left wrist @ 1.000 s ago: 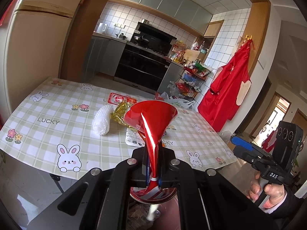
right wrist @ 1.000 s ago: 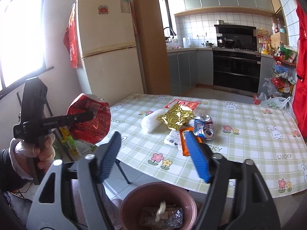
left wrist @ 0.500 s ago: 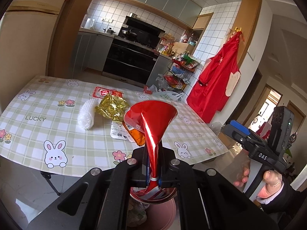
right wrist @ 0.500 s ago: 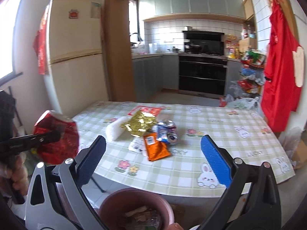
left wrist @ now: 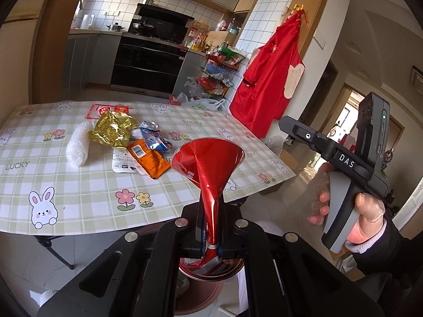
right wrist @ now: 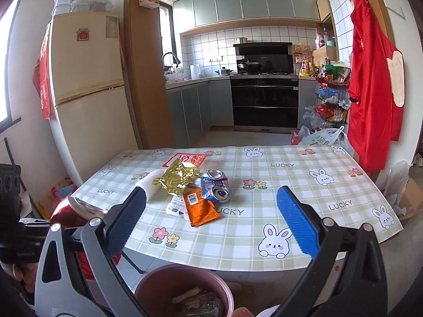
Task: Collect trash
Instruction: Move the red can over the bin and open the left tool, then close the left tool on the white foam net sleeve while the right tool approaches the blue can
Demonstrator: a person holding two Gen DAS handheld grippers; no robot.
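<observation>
My left gripper [left wrist: 210,237] is shut on a crushed red can [left wrist: 208,163], which stands up flattened between its fingers, over the brown-pink bin [left wrist: 203,294]. The same red can [right wrist: 63,211] shows at the left edge of the right wrist view. My right gripper [right wrist: 211,196] stands wide open with nothing between its blue pads [right wrist: 296,222], above the bin [right wrist: 158,277], facing the table. On the checked bunny tablecloth [right wrist: 304,185] lies a pile: a gold foil wrapper [right wrist: 179,178], a crushed blue can [right wrist: 215,186], an orange packet [right wrist: 201,208], a white foam sleeve [right wrist: 145,182] and a red-and-white packet [right wrist: 189,158].
A cream fridge [right wrist: 87,105] stands at the left behind the table. A red apron [right wrist: 370,92] hangs on the right wall beside a wire rack [right wrist: 330,100] and plastic bags on the floor. The bin holds some wrappers. Table legs show under the near edge.
The right gripper's jaws have spread from partly to fully open, and its view has swung onto the trash pile. The left gripper has carried the red can rightward along the table's near edge.
</observation>
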